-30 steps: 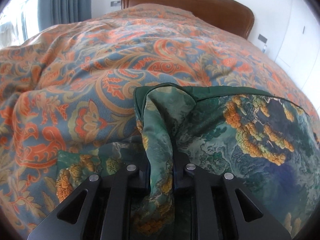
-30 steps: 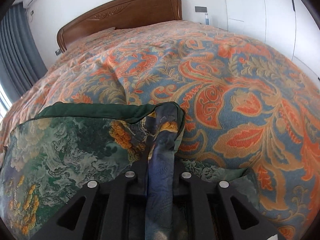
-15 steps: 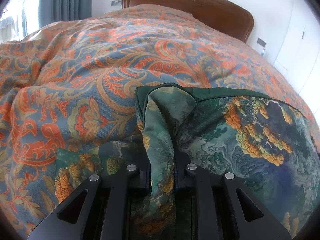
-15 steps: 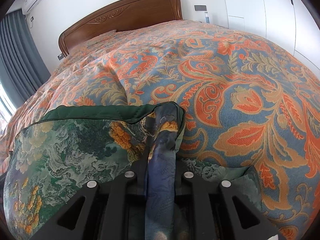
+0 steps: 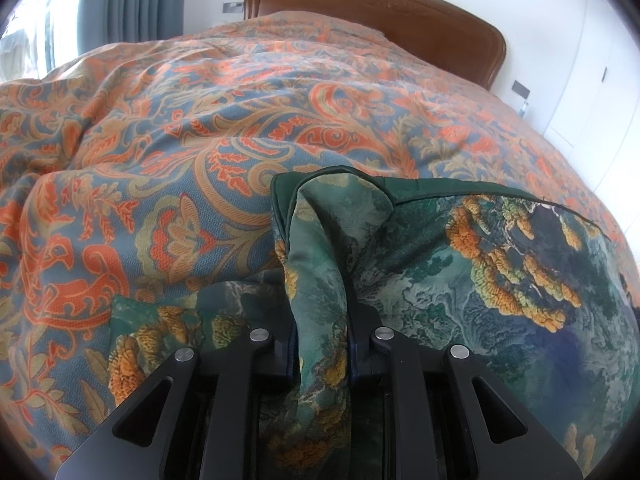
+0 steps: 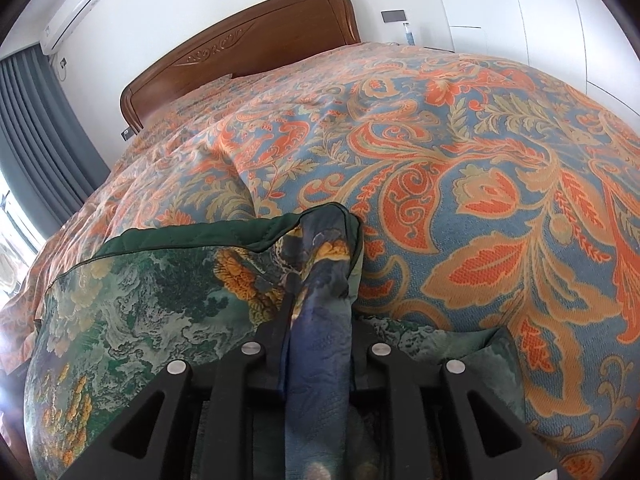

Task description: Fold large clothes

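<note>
Over the patterned bedspread (image 5: 200, 152), my left tongs (image 5: 320, 344) pinch one corner of the green printed garment (image 5: 500, 280); my right tongs (image 6: 320, 340), jaws easing apart, still pinch the other.

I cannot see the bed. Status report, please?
Left gripper pinching green garment. Right gripper jaws opening, same fabric between them. Bedspread ahead unobstructed.
</note>
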The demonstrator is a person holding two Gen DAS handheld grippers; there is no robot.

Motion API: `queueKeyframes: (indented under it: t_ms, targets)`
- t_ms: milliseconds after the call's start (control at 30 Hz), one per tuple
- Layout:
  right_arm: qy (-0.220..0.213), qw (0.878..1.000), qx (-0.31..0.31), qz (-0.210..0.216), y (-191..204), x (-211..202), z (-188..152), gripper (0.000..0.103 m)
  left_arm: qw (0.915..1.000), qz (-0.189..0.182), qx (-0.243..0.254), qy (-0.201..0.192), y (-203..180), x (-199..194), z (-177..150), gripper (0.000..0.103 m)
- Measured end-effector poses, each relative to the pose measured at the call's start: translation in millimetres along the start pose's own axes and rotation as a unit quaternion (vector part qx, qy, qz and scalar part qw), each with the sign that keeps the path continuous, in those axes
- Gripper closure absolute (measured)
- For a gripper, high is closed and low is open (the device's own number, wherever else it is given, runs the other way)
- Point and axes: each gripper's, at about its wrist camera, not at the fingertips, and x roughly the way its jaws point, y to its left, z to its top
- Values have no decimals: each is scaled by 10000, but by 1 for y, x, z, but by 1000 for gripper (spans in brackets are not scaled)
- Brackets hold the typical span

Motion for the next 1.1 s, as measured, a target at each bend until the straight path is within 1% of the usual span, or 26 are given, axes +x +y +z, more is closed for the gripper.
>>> queueKeyframes:
  t_ms: [233,333,400,467,500,533,567,600,667,733,767,833,900,933,967,1033,1100]
  targets:
    - [-87,9997,184,166,-12,-7,-2,78,9997,-182,-188,-13,7,-1,1,77]
    - [-96,9995,231,194,-15,-10,-2,77,9997,-159,-198,-20,6,-1,1,73]
    - [-101,9994,265,214,-18,-13,-2,75,9998,-85,-205,-30,7,-3,1,68]
    - [-146,9987,403,258,-22,-20,-1,69,9998,50,-200,-37,6,-6,0,57]
    - [-200,9984,473,243,-24,-25,0,60,9998,96,-198,-8,7,-7,0,54]
    - [-280,9979,542,205,-26,-31,1,48,9997,124,-203,22,8,-8,0,46]
    - [-399,9970,652,110,-30,-41,2,43,9995,198,-219,127,8,-9,4,38]
    - [-451,9963,733,58,-34,-47,3,39,9991,272,-235,223,9,-10,8,34]
    - [-449,9943,962,26,-43,-59,7,36,9977,481,-287,368,10,-19,17,15]
    - [-470,9937,1015,-83,-47,-74,13,35,9975,560,-313,287,12,-37,21,10]
    - [-561,9935,974,-156,-46,-85,16,35,9979,539,-314,147,12,-53,22,10]
    - [-774,9937,778,-220,-42,-108,21,35,9982,516,-292,25,10,-73,20,10]
    - [-941,9944,358,-330,-31,-136,26,35,9987,421,-287,-80,6,-98,15,9]
    - [-985,9944,196,-324,-26,-147,28,35,9990,328,-289,-110,4,-109,10,8]
    - [-1034,9943,-59,-263,-17,-164,27,35,9995,159,-256,-120,-2,-123,3,6]
    - [-1041,9936,-396,-180,-3,-184,20,28,9999,-50,-129,-95,-9,-137,-8,5]
    - [-966,9923,-779,-56,14,-205,3,25,9997,-224,86,-23,-20,-152,-27,5]
